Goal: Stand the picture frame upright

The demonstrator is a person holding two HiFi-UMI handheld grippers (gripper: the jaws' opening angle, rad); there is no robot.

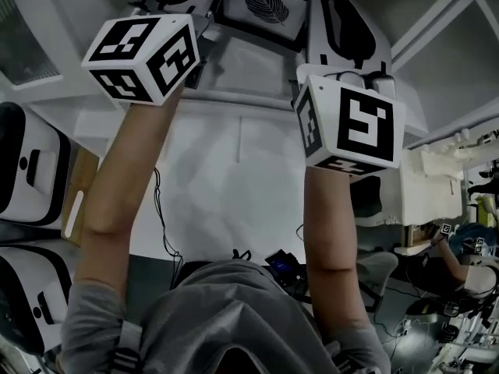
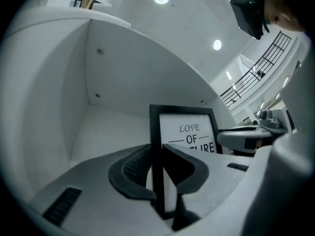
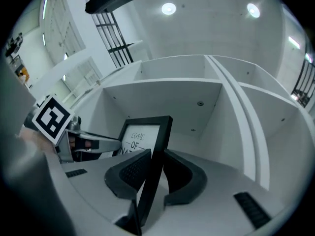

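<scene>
1. Left tongs [image 2: 156, 170] pinch the left edge of the picture frame [image 2: 189, 132], with the black border caught between the dark ribbed pads; right tongs [image 3: 155, 173] clamp its right edge the same way.
2. Held between the two tools, the frame sits in front of an open compartment of a white shelf [image 3: 167, 97]. Whether its base touches the shelf floor cannot be told.
3. A thin black border surrounds a white print lettered "LOVE OF NATURE", with a dark leaf drawn beneath the words in the head view.
4. Seen from the left gripper view the frame stands upright; from the right gripper view it leans, its top tipped to the right.
5. Both bare forearms reach up and away from the person's grey top [image 1: 218, 310], the left forearm [image 1: 125, 185] and the right forearm [image 1: 331, 224] roughly parallel.
6. Each arm ends behind a marker cube, the left cube [image 1: 144, 57] higher in the head view than the right cube [image 1: 351, 123].
</scene>
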